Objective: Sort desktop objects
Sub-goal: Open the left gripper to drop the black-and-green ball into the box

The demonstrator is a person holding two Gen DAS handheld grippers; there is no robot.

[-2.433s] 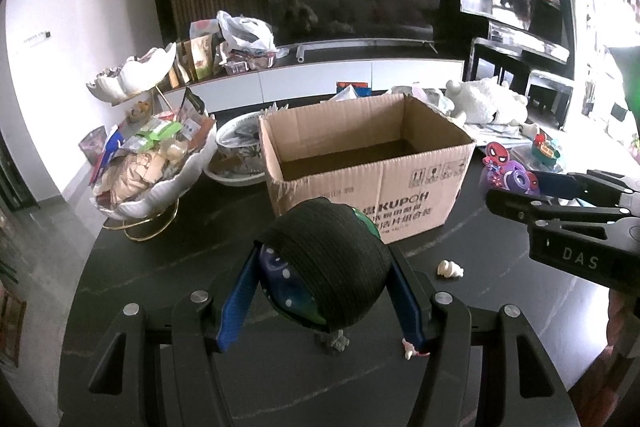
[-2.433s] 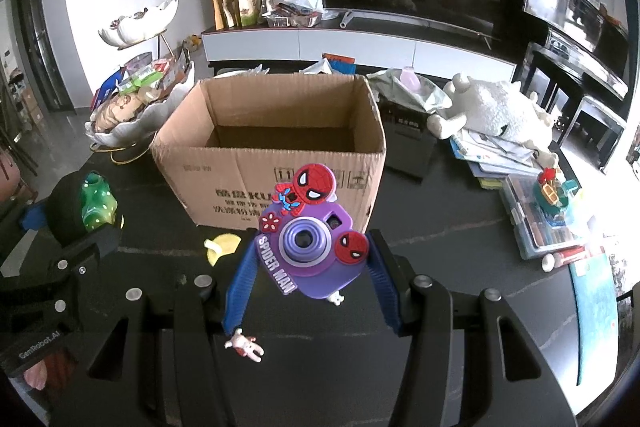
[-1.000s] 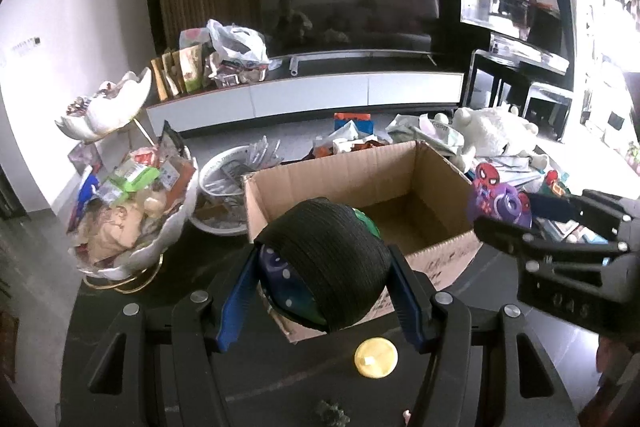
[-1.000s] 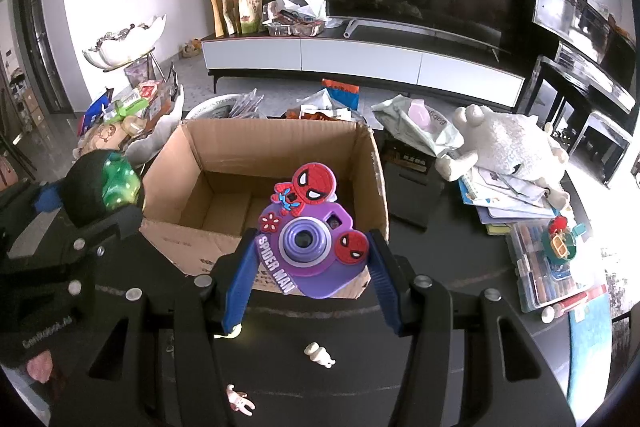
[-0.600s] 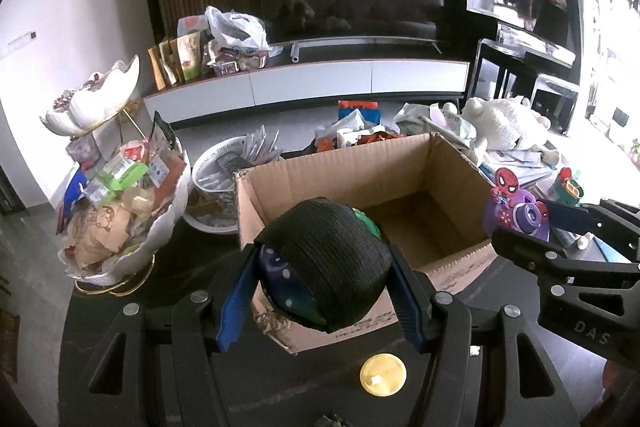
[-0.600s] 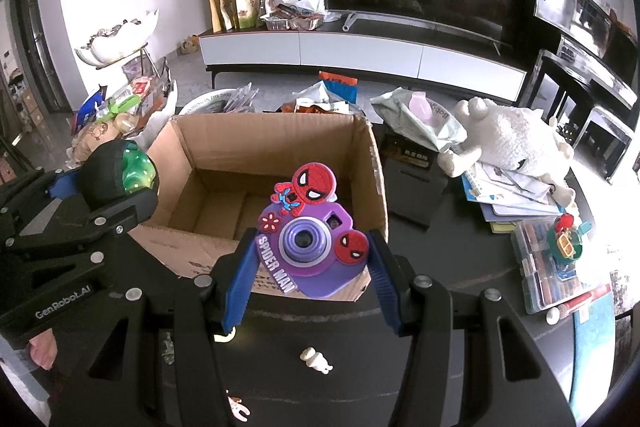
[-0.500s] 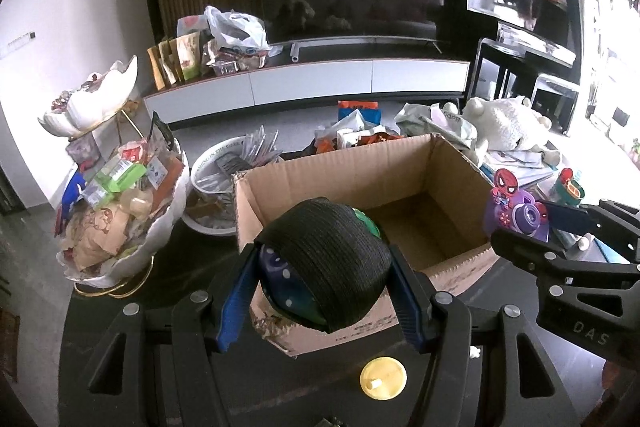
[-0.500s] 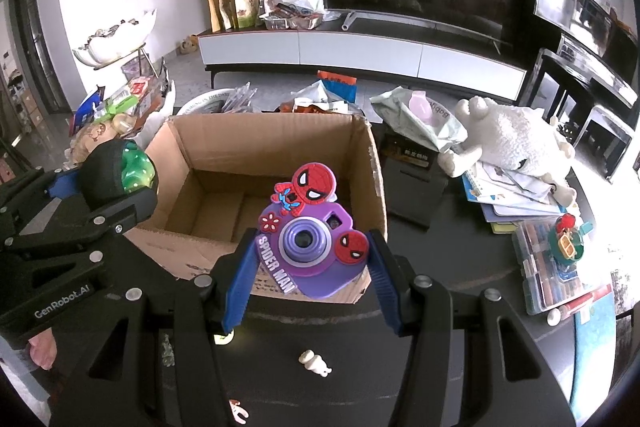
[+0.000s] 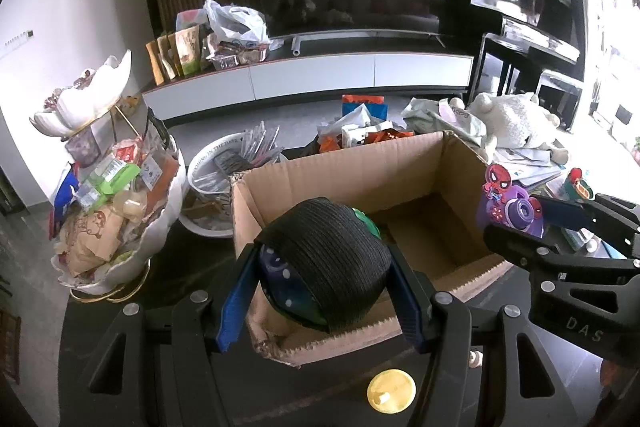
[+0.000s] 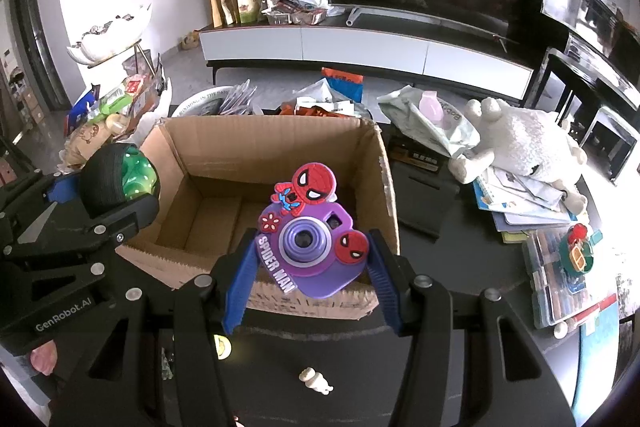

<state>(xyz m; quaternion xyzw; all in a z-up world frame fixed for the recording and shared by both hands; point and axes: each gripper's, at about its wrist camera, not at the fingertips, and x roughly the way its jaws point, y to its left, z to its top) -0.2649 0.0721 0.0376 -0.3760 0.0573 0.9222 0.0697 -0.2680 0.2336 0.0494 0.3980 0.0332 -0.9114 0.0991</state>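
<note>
My cardboard box has slid under both loads since a second ago, so release looks close. The left gripper pinches the black-banded ball and the right gripper clamps the purple toy camera, both above its near rim.

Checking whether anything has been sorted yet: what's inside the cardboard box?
The cardboard box shows only bare brown floor and inner walls. The near part of the floor is hidden by the front wall, the black-wrapped ball and the Spider-Man toy camera, both held over it.
</note>
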